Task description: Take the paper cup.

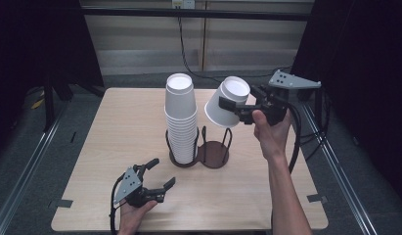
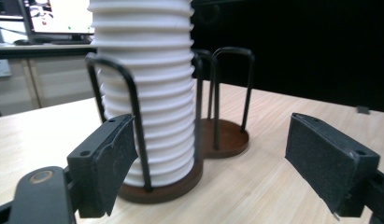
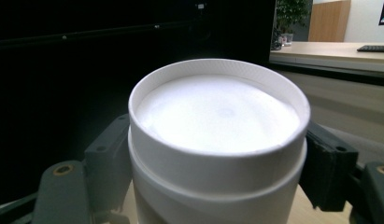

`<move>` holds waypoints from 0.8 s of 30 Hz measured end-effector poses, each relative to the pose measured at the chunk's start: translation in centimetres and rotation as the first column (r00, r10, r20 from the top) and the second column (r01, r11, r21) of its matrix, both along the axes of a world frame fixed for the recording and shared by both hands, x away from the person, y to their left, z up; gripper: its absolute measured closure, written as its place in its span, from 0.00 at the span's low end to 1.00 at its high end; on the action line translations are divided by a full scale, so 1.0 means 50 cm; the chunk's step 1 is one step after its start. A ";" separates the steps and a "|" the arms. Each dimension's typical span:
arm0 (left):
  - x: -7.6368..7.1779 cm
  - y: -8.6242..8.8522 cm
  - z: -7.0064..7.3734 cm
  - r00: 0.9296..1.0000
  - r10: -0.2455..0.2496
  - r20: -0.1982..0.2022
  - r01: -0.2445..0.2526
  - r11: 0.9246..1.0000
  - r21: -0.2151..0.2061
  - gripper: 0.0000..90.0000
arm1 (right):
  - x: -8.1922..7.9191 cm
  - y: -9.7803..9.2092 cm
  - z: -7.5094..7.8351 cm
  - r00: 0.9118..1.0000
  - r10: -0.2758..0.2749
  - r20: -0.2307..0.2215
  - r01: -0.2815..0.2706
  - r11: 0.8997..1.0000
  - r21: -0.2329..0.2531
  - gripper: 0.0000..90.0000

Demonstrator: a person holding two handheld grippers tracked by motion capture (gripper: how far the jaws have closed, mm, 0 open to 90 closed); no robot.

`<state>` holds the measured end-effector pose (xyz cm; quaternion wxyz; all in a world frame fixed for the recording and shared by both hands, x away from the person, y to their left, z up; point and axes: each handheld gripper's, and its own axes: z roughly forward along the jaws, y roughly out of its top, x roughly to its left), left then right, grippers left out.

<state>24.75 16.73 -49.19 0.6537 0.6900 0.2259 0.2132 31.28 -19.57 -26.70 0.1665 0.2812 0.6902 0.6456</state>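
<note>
A light wooden table (image 1: 115,122) carries a dark brown two-well cup holder (image 1: 201,154) with black wire uprights, placed near the table centre. The holder's left well contains a tall stack of white paper cups (image 1: 180,117), nested upside down with the bases facing up. The right well (image 1: 214,152) is empty.

The right gripper (image 1: 234,108) is raised above the table, to the right of the stack and above the holder. Its jaws are closed against the sides of a single white cup (image 1: 227,102), which is inverted and tilted, base toward the upper right. In the right gripper view, the cup (image 3: 217,140) sits between the two black jaws with its recessed base facing the camera, and both pads press its wall.

The left gripper (image 1: 159,174) is held low over the near-left part of the table, in front of the holder. Its jaws stand wide apart and hold nothing. In the left gripper view, the stack (image 2: 145,93) and the holder (image 2: 180,179) appear just beyond the jaws, with the left pad (image 2: 112,163) in line with the stack and apart from it
</note>
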 end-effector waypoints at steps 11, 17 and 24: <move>0.002 -0.011 0.057 0.997 -0.071 0.038 0.071 0.997 0.008 0.18 | -0.017 0.019 -0.046 0.999 0.037 -0.013 -0.037 0.999 -0.029 0.26; 0.006 -0.017 0.070 0.995 -0.090 0.048 0.089 0.996 0.011 0.18 | -0.028 0.038 -0.088 0.997 0.069 -0.034 -0.070 0.997 -0.036 0.26; 0.005 -0.024 0.079 0.991 -0.125 0.053 0.124 0.992 0.022 0.17 | -0.037 0.058 -0.130 0.995 0.088 -0.055 -0.091 0.995 -0.048 0.26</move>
